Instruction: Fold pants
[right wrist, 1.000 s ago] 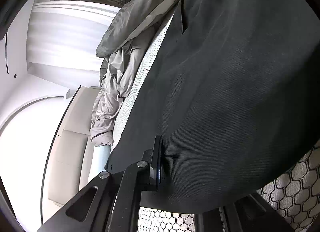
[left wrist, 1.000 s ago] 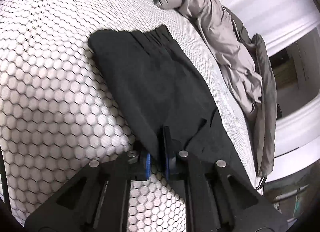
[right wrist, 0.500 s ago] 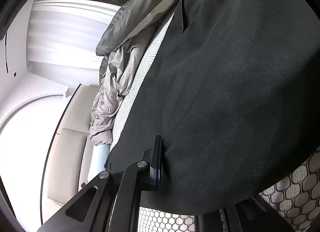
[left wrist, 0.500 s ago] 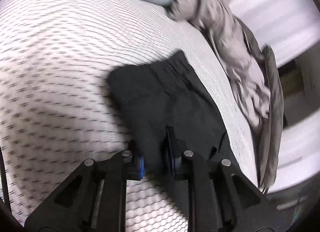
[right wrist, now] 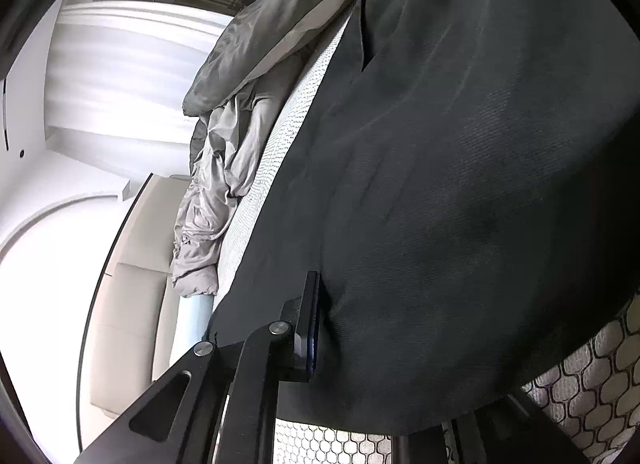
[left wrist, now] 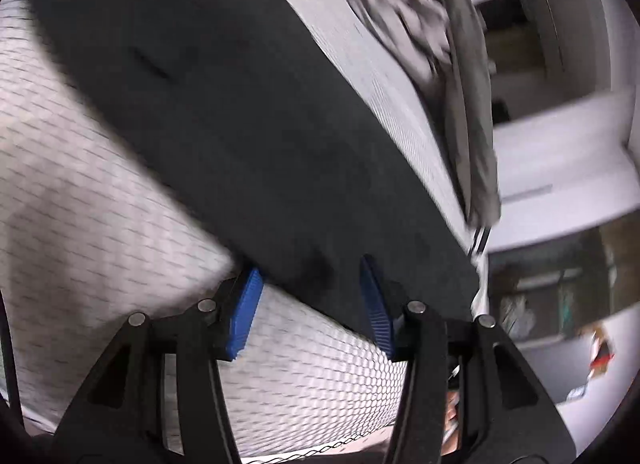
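Observation:
The black pants (left wrist: 240, 112) lie flat on the white hexagon-patterned bed cover (left wrist: 100, 224). My left gripper (left wrist: 310, 296) is open, its blue pads (left wrist: 244, 308) spread at the near edge of the pants, holding nothing. In the right wrist view the pants (right wrist: 460, 184) fill most of the frame and drape over my right gripper (right wrist: 360, 328). Its left finger (right wrist: 310, 324) presses against the cloth; the other finger is hidden under the fabric. The view is blurred on the left side.
A crumpled grey duvet (left wrist: 460, 44) lies along the far side of the bed and shows in the right wrist view (right wrist: 224, 152) too. A light blue pillow (right wrist: 196, 308) and beige headboard (right wrist: 128, 324) sit beyond. The bed edge (left wrist: 320, 440) is near my left gripper.
My left gripper has let go of the pants and opened wide, and it has swung down toward the other end of the pants. The right gripper has stayed put on the cloth.

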